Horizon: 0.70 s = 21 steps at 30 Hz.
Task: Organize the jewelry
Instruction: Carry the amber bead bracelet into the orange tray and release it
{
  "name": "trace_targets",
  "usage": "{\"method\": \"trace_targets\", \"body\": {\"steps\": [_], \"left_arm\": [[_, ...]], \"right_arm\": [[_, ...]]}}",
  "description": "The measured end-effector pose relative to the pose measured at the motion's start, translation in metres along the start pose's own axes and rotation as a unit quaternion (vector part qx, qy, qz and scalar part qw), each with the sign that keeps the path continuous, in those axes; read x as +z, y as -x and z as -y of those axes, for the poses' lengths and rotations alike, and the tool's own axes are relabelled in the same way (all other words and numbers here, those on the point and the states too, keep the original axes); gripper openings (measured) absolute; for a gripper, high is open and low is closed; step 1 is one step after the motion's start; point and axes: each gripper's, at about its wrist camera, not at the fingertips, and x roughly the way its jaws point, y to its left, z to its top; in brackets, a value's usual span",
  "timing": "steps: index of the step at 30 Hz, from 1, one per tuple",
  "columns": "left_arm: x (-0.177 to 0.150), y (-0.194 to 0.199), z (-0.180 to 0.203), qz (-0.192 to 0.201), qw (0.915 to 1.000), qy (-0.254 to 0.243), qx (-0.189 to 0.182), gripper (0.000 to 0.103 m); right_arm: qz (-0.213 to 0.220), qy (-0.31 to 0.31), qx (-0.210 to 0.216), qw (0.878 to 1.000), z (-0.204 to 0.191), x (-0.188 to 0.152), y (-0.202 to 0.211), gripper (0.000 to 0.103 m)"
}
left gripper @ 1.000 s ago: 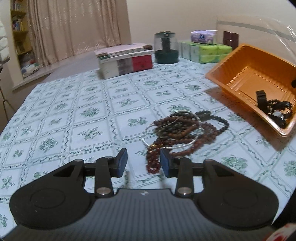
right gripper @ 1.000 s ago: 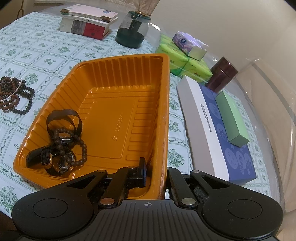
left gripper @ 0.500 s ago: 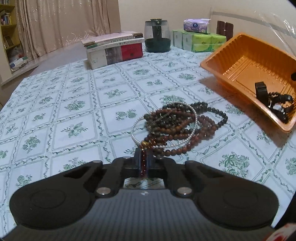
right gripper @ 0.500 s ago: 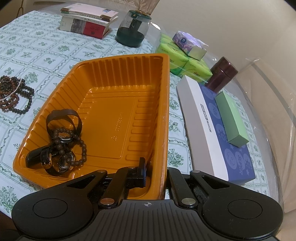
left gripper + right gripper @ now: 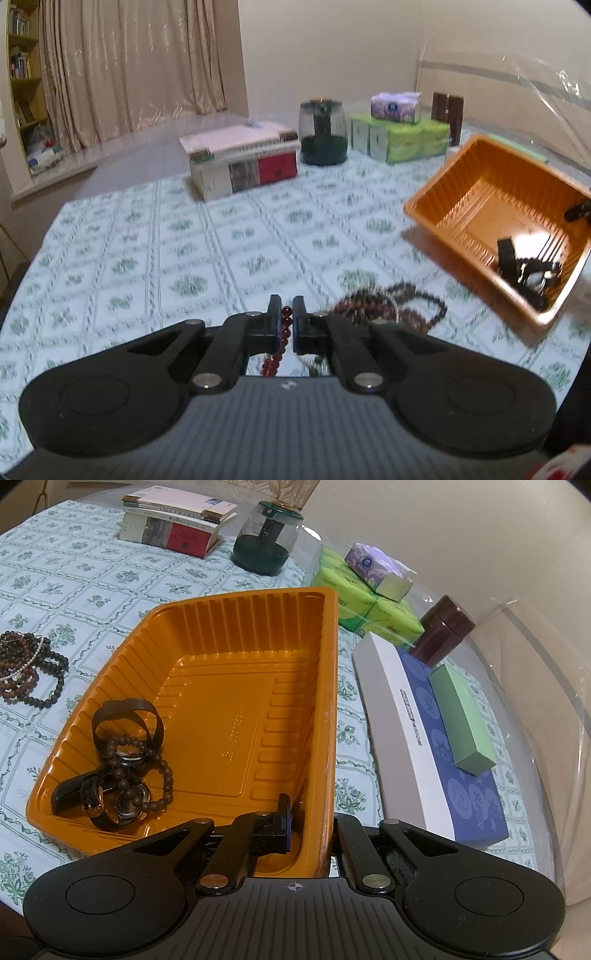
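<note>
Left tongs (image 5: pixel 287 320) clench the dark-red bead bracelet (image 5: pixel 283 334); right tongs (image 5: pixel 312 825) grip the ribbed orange plastic tray (image 5: pixel 328 709) at two o'clock, tilted to receive it.

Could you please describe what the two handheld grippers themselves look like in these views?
Both are alike. The left gripper and the right gripper have matte black bodies: a ribbed central plate bearing a small white mark, flanked by two rounded lobes with circular recesses. Silver pivot screws join slim black linkage arms to flat black fingers with bluish inner pads. No cables or sleeves are visible.
</note>
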Motion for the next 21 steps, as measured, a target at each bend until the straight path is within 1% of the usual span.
{"method": "trace_targets", "body": {"steps": [5,9,15,21], "left_arm": [[0.014,0.007,0.004,0.010,0.9998,-0.010,-0.014,0.004],[0.020,0.005,0.019,0.011,0.9993,-0.008,-0.036,0.004],[0.028,-0.008,0.064,0.011,0.9959,-0.003,-0.090,0.004],[0.040,-0.027,0.122,0.012,0.9868,0.001,-0.161,0.004]], "right_arm": [[0.000,0.000,0.000,1.000,0.000,0.000,0.000,0.005],[0.000,-0.001,0.000,1.000,0.000,0.000,0.000,0.005],[0.001,-0.001,0.000,1.000,0.000,0.001,0.000,0.005],[0.002,-0.003,0.002,1.000,0.000,-0.001,0.000,0.005]]}}
